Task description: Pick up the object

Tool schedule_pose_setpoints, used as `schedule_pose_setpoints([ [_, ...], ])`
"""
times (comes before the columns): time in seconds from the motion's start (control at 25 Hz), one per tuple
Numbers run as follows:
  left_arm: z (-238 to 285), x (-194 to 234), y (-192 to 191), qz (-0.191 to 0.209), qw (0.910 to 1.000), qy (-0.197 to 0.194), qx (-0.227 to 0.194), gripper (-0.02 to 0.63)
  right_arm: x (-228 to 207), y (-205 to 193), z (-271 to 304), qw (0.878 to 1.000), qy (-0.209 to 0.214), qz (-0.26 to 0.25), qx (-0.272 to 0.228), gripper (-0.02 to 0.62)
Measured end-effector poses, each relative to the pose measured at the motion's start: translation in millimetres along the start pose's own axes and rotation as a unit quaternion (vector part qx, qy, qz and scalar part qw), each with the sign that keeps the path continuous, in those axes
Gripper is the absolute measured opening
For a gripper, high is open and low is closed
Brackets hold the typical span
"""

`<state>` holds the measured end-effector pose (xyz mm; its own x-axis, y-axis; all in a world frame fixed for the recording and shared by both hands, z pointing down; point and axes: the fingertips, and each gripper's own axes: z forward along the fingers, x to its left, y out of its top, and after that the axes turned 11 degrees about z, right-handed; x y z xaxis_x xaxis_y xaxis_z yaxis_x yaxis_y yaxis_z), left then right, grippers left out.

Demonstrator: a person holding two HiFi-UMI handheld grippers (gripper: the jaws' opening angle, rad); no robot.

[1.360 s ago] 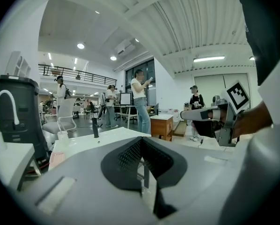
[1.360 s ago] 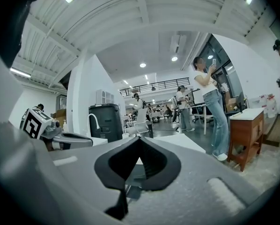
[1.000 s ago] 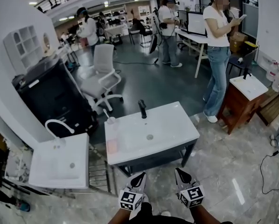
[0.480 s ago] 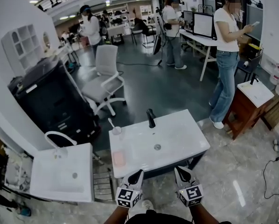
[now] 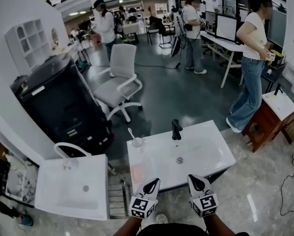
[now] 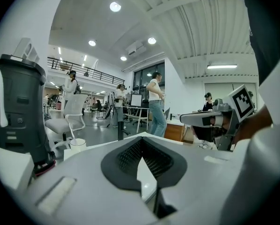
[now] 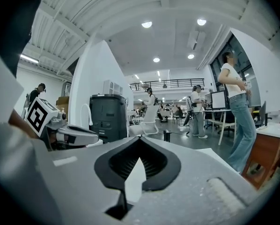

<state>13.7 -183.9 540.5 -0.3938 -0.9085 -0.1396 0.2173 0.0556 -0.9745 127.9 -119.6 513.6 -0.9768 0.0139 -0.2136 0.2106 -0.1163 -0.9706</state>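
A white sink basin point(image 5: 206, 149) on a dark frame stands just ahead of me, with a black faucet point(image 5: 176, 129) at its back edge. On its left part stand a white cup holding a toothbrush point(image 5: 136, 141) and a pink block point(image 5: 138, 171). My left gripper point(image 5: 154, 183) and right gripper point(image 5: 193, 180) hover side by side over the basin's near edge, both shut with nothing between their pads. In the left gripper view the cup point(image 6: 77, 144) shows beyond the shut gripper point(image 6: 141, 143). The right gripper view shows its shut gripper point(image 7: 139, 142) and the faucet point(image 7: 166, 136).
A second white sink point(image 5: 53, 191) with a white curved faucet point(image 5: 68, 149) stands at the left. Behind it are a black cabinet point(image 5: 63, 102) and a white office chair point(image 5: 120, 80). A wooden stand point(image 5: 272, 117) is at the right. Several people stand further back.
The view has drifted: the sink basin now sits further right and lower in the head view. Both grippers stay shut and low in front of me.
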Motion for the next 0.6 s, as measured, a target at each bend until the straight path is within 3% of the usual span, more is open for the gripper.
schedule_pose_setpoints([
  [0.6, 26, 31, -2, -0.005, 0.9999, 0.007, 0.006, 0.018, 1, -7, 55, 0.999, 0.029, -0.003, 0.029, 0.003],
])
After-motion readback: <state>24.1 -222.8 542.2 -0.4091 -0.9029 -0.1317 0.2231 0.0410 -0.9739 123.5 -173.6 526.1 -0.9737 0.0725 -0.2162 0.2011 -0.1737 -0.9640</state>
